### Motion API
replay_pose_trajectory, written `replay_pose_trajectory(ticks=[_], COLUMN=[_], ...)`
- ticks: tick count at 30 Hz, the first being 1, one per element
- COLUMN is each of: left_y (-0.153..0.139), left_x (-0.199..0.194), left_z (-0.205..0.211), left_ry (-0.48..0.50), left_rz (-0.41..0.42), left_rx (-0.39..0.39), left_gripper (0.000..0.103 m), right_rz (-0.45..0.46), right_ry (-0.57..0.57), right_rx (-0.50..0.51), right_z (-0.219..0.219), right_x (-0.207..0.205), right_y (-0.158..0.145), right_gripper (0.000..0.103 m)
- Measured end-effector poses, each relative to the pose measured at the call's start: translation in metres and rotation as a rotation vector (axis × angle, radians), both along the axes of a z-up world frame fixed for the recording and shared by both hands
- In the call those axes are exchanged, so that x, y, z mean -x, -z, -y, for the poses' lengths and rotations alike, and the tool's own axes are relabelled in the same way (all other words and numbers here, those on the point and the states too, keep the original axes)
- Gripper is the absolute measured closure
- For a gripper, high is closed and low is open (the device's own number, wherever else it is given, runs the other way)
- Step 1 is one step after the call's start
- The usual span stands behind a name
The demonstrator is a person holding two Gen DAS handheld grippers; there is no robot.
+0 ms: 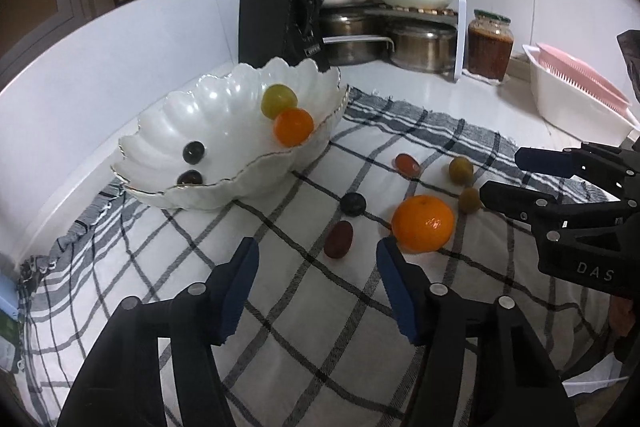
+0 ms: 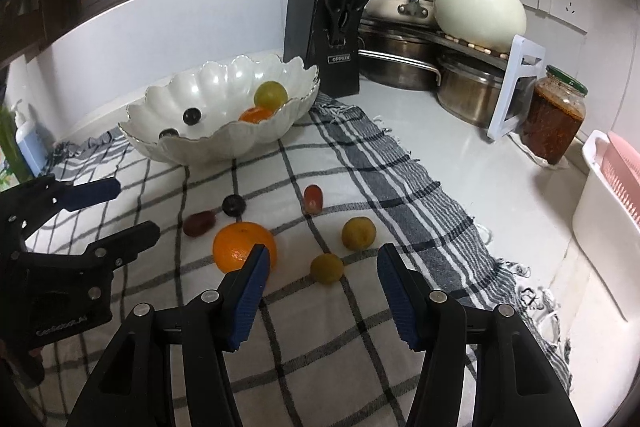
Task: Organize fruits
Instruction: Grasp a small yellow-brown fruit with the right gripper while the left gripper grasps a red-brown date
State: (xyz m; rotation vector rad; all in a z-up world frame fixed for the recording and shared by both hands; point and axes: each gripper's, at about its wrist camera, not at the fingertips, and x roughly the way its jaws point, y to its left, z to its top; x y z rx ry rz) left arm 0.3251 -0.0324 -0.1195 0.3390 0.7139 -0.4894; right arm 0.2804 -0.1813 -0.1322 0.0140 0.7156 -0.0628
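Note:
A white scalloped bowl (image 1: 208,115) (image 2: 200,143) stands on a checked cloth and holds a green fruit (image 1: 278,100), a small orange (image 1: 293,125) and two dark grapes (image 1: 193,151). On the cloth lie an orange (image 1: 423,223) (image 2: 244,246), a dark red grape (image 1: 338,239) (image 2: 199,223), a dark berry (image 1: 353,204) (image 2: 234,205), a red grape (image 1: 407,163) (image 2: 313,198) and two green-yellow fruits (image 1: 461,169) (image 2: 358,233) (image 2: 327,268). My left gripper (image 1: 316,279) is open and empty, just short of the dark red grape. My right gripper (image 2: 320,279) is open and empty, with the nearer green-yellow fruit just beyond its fingertips.
A black knife block (image 2: 336,39), steel pots (image 2: 468,95), a cream pot (image 2: 480,7) on a rack and a sauce jar (image 2: 554,119) stand at the back. A white bin with a pink rack (image 2: 608,203) is at the right. A soap bottle (image 2: 26,143) is at the left.

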Motion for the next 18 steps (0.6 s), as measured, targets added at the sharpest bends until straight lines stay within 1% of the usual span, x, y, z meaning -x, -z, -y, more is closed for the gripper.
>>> replay_pose_trajectory(ticks=[3, 5, 7, 12, 14, 18], left_y=[0.006, 0.010, 0.013, 0.020, 0.023, 0.028], left_x=[-0.006, -0.010, -0.014, -0.023, -0.025, -0.029], left_z=[0.002, 0.004, 0.006, 0.011, 0.014, 0.018], left_ry=[0.008, 0.011, 0.013, 0.027, 0.035, 0.044], left_rz=[-0.018, -0.028, -0.038, -0.071, -0.076, -0.092], left_rx=[-0.003, -0.008, -0.008, 0.007, 0.003, -0.006], left_gripper=[0.046, 0.049, 0.052, 0.057, 0.058, 0.061], right_rz=[-0.009, -0.017, -0.025, -0.044, -0.050, -0.066], right_ry=[-0.001, -0.001, 0.000, -0.005, -0.006, -0.009], right_rx=[-0.015, -0.026, -0.032, -0.046, -0.057, -0.075], right_z=[0.002, 0.003, 0.005, 0.006, 0.007, 0.009], right_x=[-0.005, -0.009, -0.011, -0.018, -0.020, -0.023], right_y=[0.006, 0.011, 0.015, 0.022, 0.025, 0.030], right_gripper=[0.046, 0.049, 0.050, 0.053, 0.056, 0.058])
